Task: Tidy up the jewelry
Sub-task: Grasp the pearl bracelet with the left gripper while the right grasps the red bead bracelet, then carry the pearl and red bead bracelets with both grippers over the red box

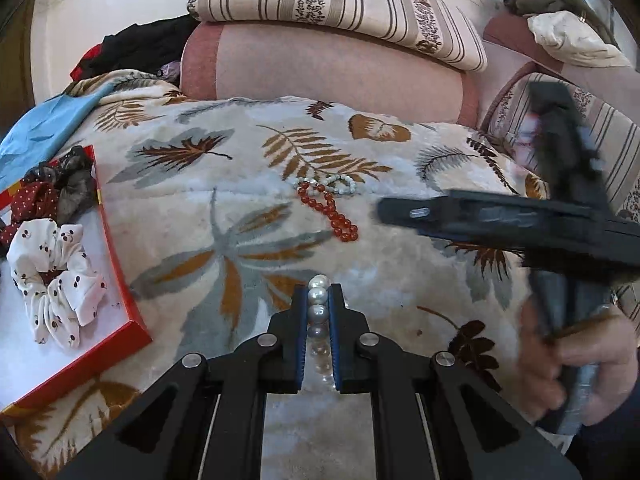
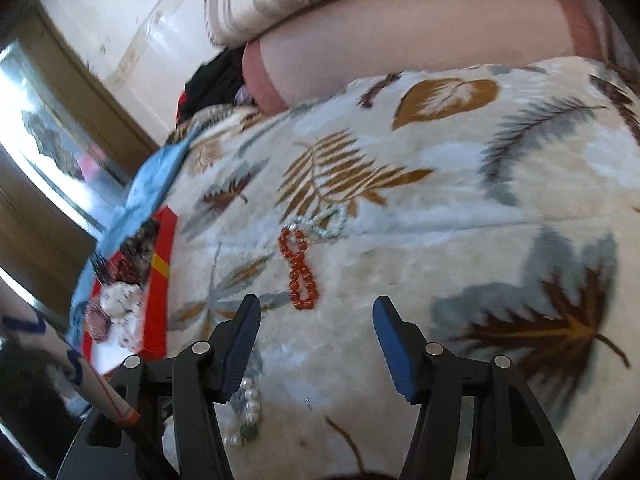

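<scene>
My left gripper (image 1: 319, 292) is shut on a white pearl bracelet (image 1: 319, 300), low over the leaf-patterned blanket (image 1: 200, 208). The pearls also show in the right wrist view (image 2: 251, 396), behind the left finger. A red bead bracelet (image 1: 334, 212) (image 2: 300, 268) lies further out on the blanket, touching a pale bead bracelet (image 1: 340, 185) (image 2: 330, 224). My right gripper (image 2: 316, 312) is open and empty, hovering just short of the red bracelet; it shows blurred at the right of the left wrist view (image 1: 400, 212). A red-rimmed box (image 1: 116, 256) (image 2: 160, 280) at the left holds scrunchies.
A white spotted scrunchie (image 1: 52, 272), a red dotted one (image 1: 32, 200) and a dark one (image 1: 76, 180) lie in the box. Blue cloth (image 1: 44, 128) lies behind it. Pink bolster (image 1: 320, 68) and striped cushions (image 1: 340, 4) stand at the back.
</scene>
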